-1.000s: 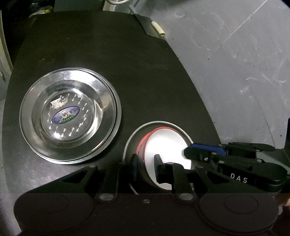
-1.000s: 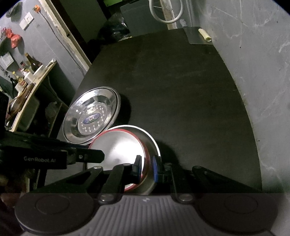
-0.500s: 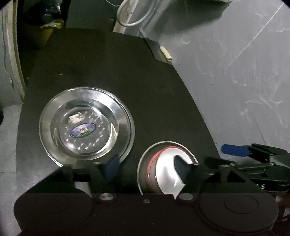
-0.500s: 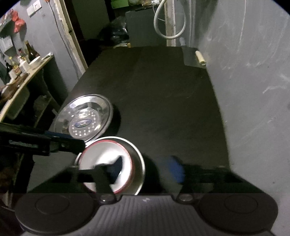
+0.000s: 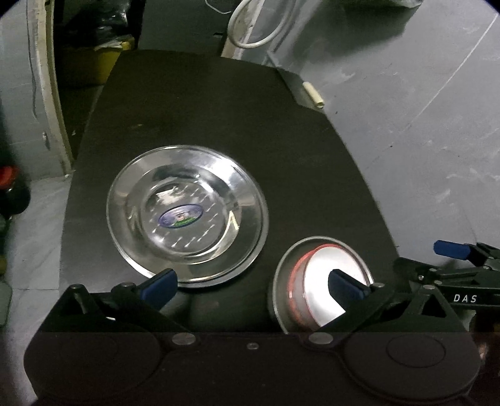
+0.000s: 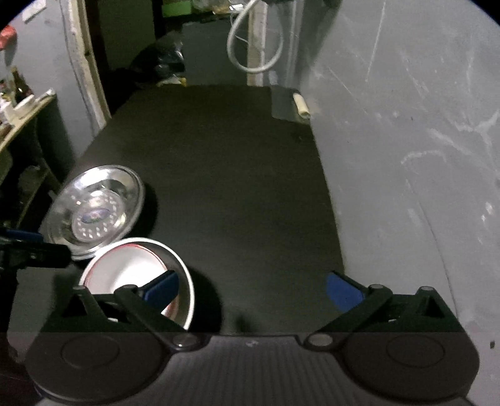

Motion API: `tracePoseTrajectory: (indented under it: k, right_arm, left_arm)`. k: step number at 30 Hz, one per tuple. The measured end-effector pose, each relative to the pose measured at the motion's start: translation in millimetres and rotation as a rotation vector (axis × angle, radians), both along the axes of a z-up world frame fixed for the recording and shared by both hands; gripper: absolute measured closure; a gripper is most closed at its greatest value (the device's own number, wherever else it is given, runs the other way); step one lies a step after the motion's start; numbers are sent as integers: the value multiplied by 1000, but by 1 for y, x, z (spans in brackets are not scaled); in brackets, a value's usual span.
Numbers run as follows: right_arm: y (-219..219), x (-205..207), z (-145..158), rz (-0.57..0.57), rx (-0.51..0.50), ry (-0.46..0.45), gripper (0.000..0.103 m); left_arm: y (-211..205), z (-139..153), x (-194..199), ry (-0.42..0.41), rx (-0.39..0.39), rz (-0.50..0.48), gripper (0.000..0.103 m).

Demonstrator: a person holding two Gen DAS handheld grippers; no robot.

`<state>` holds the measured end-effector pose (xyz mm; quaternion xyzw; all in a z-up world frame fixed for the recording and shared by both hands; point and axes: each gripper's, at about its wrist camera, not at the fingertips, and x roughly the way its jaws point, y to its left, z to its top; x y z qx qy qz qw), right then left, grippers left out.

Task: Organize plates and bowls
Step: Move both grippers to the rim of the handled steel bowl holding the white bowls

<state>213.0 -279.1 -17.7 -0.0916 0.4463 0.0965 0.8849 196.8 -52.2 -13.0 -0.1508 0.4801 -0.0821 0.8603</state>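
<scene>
Stacked steel plates (image 5: 187, 212) with a blue sticker lie on the black table (image 5: 218, 118). To their right stands a steel bowl (image 5: 281, 281) with a red-rimmed white bowl (image 5: 315, 281) nested inside. My left gripper (image 5: 253, 284) is opening wide, one finger over the white bowl, the other near the plates' front rim, pressing on nothing. My right gripper (image 6: 253, 290) is opening too. Its left finger hangs over the nested bowls (image 6: 137, 271), its right finger over bare table. The plates (image 6: 93, 209) show at the left of the right wrist view.
A grey wall (image 5: 422, 125) runs along the table's right edge. A small cream roll (image 5: 314, 95) on a grey sheet sits at the far right corner. A white hose loop (image 5: 259, 28) hangs behind. A cluttered shelf (image 6: 18, 103) stands off the left edge.
Both grippers were shut on opposite rims of the nested bowls and have opened wide. The left one drew back slightly. The bowls stay on the table beside the plates.
</scene>
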Motion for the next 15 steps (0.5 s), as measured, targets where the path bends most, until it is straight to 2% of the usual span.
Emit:
tracePoseTrajectory:
  k: [15]
  right_arm:
    - [-2,3,-20,-21,-1,100,0]
  left_arm:
    - [0,-12,-2,85,73,16,1]
